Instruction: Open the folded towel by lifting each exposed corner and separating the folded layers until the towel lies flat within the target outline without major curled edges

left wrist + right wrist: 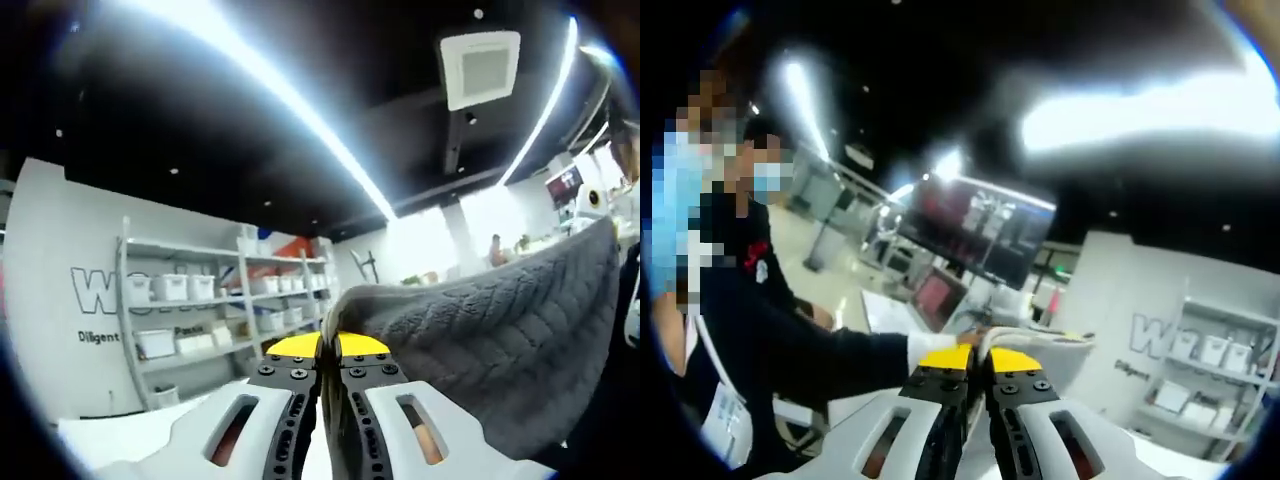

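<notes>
The left gripper (pixel 329 352) is clamped on the grey towel (pixel 500 330), which spreads up and rightward from its tips, while the right gripper (pixel 975 360), jaws together, pinches a pale towel edge (pixel 1025 340) beside a dark-sleeved person (pixel 770 340).

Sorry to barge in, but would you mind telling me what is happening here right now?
A person is working a gray towel with two handheld grippers. The left gripper is shut on the towel's edge, holding it up in the air toward the ceiling. The right gripper is shut on a pale edge, apparently the same towel. Another person in dark clothing stands nearby.
</notes>
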Available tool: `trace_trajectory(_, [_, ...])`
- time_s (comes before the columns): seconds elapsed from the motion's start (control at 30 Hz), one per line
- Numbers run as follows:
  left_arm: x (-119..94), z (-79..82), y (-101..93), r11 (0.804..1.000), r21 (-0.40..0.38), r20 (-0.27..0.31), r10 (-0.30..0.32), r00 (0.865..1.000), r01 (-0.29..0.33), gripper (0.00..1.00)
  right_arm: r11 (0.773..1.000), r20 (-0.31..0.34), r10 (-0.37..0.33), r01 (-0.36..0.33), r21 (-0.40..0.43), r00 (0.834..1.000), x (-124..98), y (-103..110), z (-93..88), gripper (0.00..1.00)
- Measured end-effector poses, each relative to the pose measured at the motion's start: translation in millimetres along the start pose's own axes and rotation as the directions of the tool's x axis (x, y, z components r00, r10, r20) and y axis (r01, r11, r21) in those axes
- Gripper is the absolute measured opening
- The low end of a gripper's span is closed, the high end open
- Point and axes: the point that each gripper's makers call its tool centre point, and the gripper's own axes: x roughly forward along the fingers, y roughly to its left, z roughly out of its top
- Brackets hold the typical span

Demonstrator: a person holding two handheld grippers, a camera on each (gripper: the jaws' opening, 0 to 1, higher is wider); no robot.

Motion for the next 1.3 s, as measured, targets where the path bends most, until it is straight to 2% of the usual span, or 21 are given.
trace_trajectory(0.1, [9.8, -1.9, -4.3, 0.998, -0.027, 0.022, -0.05, 0.998, 0.051, 0.03, 1.0, -0.011, 0.003, -0.003, -0.011, 1.0, 1.4, 4.1, -1.0, 0.0])
trace_trajectory(0.37, [31.3, -13.5, -8.3, 0.99, -0.07, 0.047, -0.12, 0.992, 0.123, 0.04, 0.999, -0.024, -0.023, 0.022, -0.03, 0.999, 5.6, 0.9, -0.8, 0.0])
trace_trajectory(0.53, [46.7, -23.1, -20.8, 0.977, -0.084, 0.05, -0.191, 0.98, 0.195, 0.04, 0.999, -0.031, -0.036, 0.035, -0.021, 0.999, 8.8, 4.8, -3.5, 0.0])
trace_trajectory(0.67, [57.3, -26.0, -26.6, 0.97, -0.075, 0.074, -0.226, 0.971, 0.231, 0.04, 0.998, -0.039, -0.051, 0.049, -0.049, 0.998, 10.8, 5.9, -5.9, 0.01])
trace_trajectory(0.7, [60.8, -27.3, -29.1, 0.964, -0.095, 0.081, -0.24, 0.967, 0.247, 0.04, 0.997, -0.043, -0.059, 0.057, -0.046, 0.997, 10.9, 5.6, -7.5, 0.01])
trace_trajectory(1.0, [79.4, -36.5, -30.5, 0.944, -0.135, 0.118, -0.287, 0.951, 0.302, 0.04, 0.994, -0.091, -0.103, 0.1, -0.037, 0.991, 16.5, 1.0, -15.0, 0.01])
trace_trajectory(1.17, [80.0, -36.8, -39.9, 0.925, -0.167, 0.16, -0.315, 0.935, 0.34, 0.05, 0.992, -0.081, -0.126, 0.127, 0.0, 0.989, 18.4, 0.6, -12.7, 0.01])
trace_trajectory(1.3, [79.3, -37.3, -40.5, 0.916, -0.185, 0.176, -0.324, 0.929, 0.355, 0.07, 0.992, -0.073, -0.127, 0.128, 0.009, 0.989, 17.2, 3.0, -11.9, 0.01])
